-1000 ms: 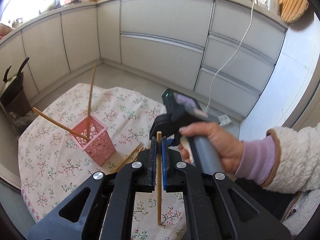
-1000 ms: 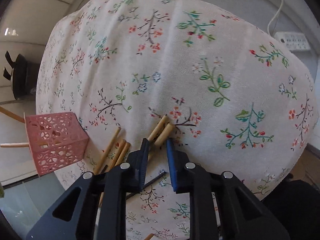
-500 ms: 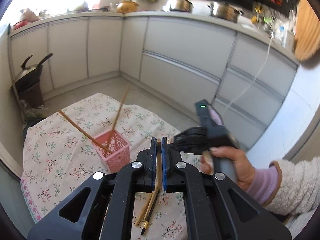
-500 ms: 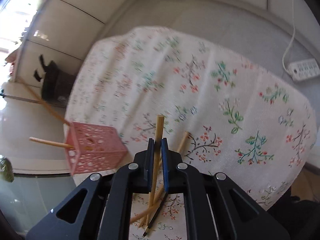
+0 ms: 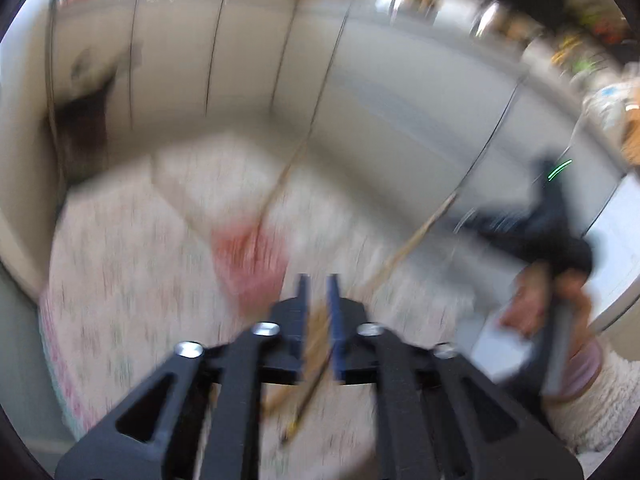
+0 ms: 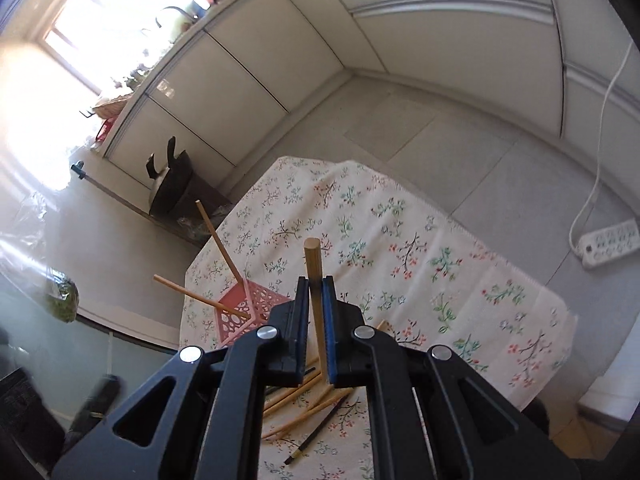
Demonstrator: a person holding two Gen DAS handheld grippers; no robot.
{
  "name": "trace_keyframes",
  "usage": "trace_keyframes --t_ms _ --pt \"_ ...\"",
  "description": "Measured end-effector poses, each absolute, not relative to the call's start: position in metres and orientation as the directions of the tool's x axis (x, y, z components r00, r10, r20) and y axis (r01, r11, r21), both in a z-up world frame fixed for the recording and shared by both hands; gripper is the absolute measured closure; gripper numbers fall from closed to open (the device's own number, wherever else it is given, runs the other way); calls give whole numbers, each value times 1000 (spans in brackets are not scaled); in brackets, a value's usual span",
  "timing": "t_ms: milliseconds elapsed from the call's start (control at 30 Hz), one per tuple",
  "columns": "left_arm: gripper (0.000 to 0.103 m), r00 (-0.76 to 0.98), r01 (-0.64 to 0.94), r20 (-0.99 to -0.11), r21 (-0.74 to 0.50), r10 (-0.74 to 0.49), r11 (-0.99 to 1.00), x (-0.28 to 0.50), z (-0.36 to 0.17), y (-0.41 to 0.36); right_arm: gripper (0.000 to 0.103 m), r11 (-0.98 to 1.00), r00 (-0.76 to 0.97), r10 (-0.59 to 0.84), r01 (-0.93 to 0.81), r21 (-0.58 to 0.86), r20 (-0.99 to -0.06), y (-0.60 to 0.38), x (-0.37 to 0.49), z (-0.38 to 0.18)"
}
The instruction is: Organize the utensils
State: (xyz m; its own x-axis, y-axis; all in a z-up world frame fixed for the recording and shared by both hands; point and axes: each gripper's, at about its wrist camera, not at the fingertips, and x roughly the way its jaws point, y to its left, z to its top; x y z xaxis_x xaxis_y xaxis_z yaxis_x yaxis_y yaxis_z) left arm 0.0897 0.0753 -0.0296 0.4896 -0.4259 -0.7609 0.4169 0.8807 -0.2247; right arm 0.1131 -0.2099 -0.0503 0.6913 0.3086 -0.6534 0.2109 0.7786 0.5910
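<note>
Floral tablecloth (image 6: 420, 264): pink basket (image 6: 244, 312) holds two chopsticks; right gripper (image 6: 317, 320) clamps chopstick (image 6: 314, 272); left gripper (image 5: 318, 312) blurred, unclear.

My right gripper (image 6: 316, 316), matt black plastic with shiny metal screws, pinches a smooth pale wooden chopstick (image 6: 313, 268) over the flowery cloth tablecloth (image 6: 440, 272), with the perforated pink plastic basket (image 6: 248, 312) at nine o'clock.

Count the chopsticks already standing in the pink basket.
2. Both lean out of the pink basket: one chopstick tilts up toward the wok, the other chopstick sticks out low to the left. More may be hidden behind the fingers.
</note>
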Motion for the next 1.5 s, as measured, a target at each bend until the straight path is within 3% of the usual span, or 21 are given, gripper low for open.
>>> trace_keyframes --t_ms 33,100,167,400,567,633,800,1100,1233,1333,1433,1500 --pt "66 444 356 -819 -209 -362 911 98 -47 78 96 782 687 313 205 589 -655 -210 113 -50" --pt "66 303 333 -914 -165 -271 928 109 -89 71 96 774 680 334 198 602 -653 -214 112 -50" --pt "66 257 388 -942 -106 -217 916 105 -111 50 98 762 681 348 195 617 -644 -218 111 -47" --pt "66 234 644 -965 62 -119 763 84 -158 -22 98 771 721 309 192 607 -620 -236 102 -35" --pt "66 271 695 -959 139 -78 705 88 -173 -41 95 745 656 308 284 603 -689 -253 110 -64" --pt "66 260 700 -961 118 -97 704 95 -174 -42 93 684 598 342 370 628 -724 -266 116 -90" --pt "66 173 756 -965 1 -199 655 99 -174 -55 71 559 498 430 508 656 -753 -290 120 -139" --pt "65 75 751 -979 -69 -188 657 102 -195 -56 60 644 467 410 460 612 -783 -272 124 -135" --pt "62 60 717 -990 -47 -129 695 110 -211 -55 55 660 459 416 442 608 -785 -269 125 -133" --pt "61 68 707 -990 -41 -126 706 118 -213 -62 52 707 448 387 418 571 -806 -264 128 -131" --pt "57 93 709 -990 -10 -108 705 123 -214 -76 43 786 430 325 372 494 -842 -256 138 -129" --pt "63 123 705 -988 24 -89 708 128 -215 -90 43 844 425 269 329 424 -864 -248 148 -128"
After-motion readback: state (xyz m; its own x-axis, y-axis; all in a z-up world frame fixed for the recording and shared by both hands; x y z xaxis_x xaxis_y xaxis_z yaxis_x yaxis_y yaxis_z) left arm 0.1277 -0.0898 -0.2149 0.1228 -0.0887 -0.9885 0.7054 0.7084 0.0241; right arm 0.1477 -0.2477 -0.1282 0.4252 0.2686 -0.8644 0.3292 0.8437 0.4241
